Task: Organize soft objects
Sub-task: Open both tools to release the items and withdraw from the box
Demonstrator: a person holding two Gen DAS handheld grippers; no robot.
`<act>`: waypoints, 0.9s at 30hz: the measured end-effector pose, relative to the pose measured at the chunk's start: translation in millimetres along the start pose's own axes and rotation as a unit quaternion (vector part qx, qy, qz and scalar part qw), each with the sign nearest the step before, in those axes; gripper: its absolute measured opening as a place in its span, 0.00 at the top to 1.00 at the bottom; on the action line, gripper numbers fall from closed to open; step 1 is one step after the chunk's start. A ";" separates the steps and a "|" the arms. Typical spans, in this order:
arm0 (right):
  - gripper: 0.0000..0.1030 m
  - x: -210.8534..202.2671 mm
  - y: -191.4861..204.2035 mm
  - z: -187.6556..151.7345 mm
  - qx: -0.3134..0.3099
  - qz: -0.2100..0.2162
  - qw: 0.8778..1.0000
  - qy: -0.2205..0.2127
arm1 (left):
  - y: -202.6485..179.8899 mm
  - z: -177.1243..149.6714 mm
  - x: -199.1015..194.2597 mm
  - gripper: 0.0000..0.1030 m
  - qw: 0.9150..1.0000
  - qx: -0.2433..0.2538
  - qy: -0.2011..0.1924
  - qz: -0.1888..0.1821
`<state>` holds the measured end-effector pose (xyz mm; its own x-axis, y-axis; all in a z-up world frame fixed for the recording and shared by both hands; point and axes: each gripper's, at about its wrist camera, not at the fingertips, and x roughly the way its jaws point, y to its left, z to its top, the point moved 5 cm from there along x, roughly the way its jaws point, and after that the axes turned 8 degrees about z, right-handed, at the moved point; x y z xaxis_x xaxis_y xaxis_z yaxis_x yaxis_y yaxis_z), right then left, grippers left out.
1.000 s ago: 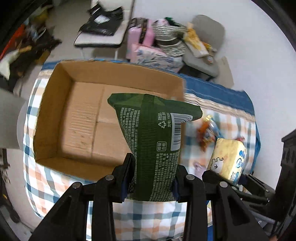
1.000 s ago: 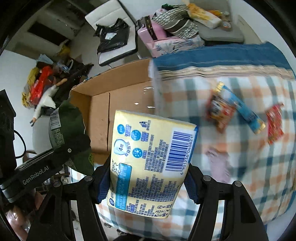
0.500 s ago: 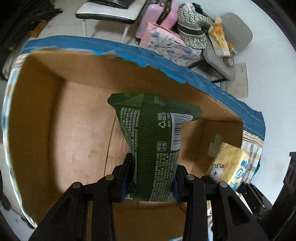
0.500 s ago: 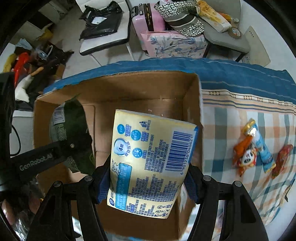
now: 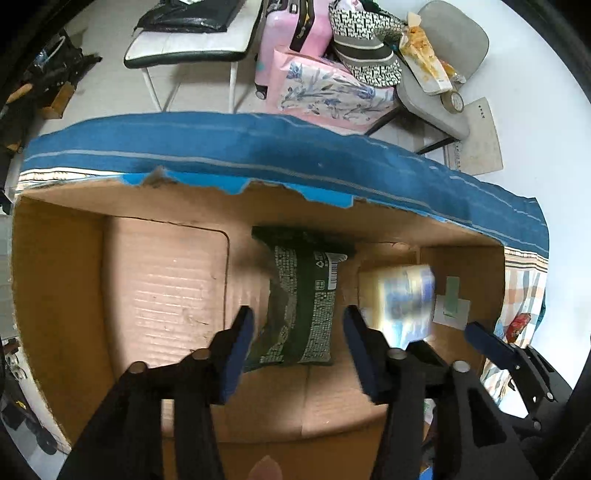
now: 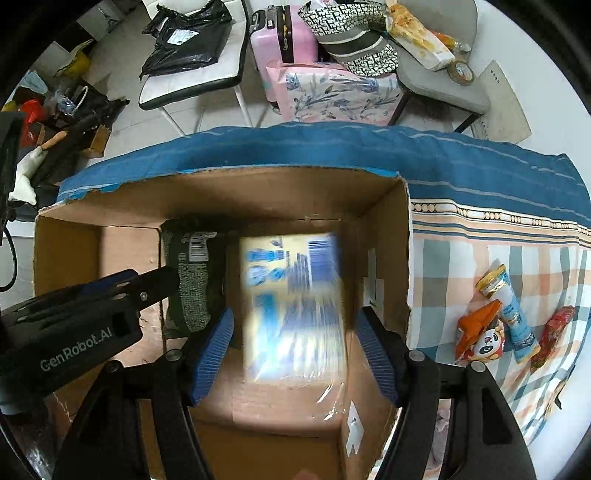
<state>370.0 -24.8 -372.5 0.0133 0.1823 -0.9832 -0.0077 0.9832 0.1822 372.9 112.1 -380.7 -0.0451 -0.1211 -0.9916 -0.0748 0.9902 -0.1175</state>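
A dark green soft pack [image 5: 303, 306] lies on the floor of the open cardboard box [image 5: 59, 280]; it also shows in the right wrist view [image 6: 192, 280]. My left gripper [image 5: 299, 332] is open above it, jaws apart, holding nothing. A yellow and blue tissue pack [image 6: 295, 302] is blurred inside the box [image 6: 391, 236], below my open right gripper [image 6: 295, 332]; it also shows in the left wrist view [image 5: 399, 299]. Both packs are free of the jaws.
The box stands on a checked cloth with a blue border [image 6: 480, 162]. Small snack packets [image 6: 495, 321] lie on the cloth right of the box. Beyond the table are a chair [image 5: 192, 51], a pink suitcase [image 5: 291, 33] and bags.
Both grippers opened over the box. The green pack dropped from the left gripper to the box floor. The tissue pack left the right gripper and is falling into the box.
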 end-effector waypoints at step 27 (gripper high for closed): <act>0.00 -74.7 23.5 -119.6 -0.026 0.002 0.996 -0.081 | 40.4 -124.1 -100.6 0.04 0.986 0.018 -0.146 0.074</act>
<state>249.3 -15.9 -296.5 0.1734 0.1898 -0.9664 -0.0598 0.9815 0.1820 250.8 155.7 -279.0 0.2370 0.0456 -0.9704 -0.0534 0.9980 0.0339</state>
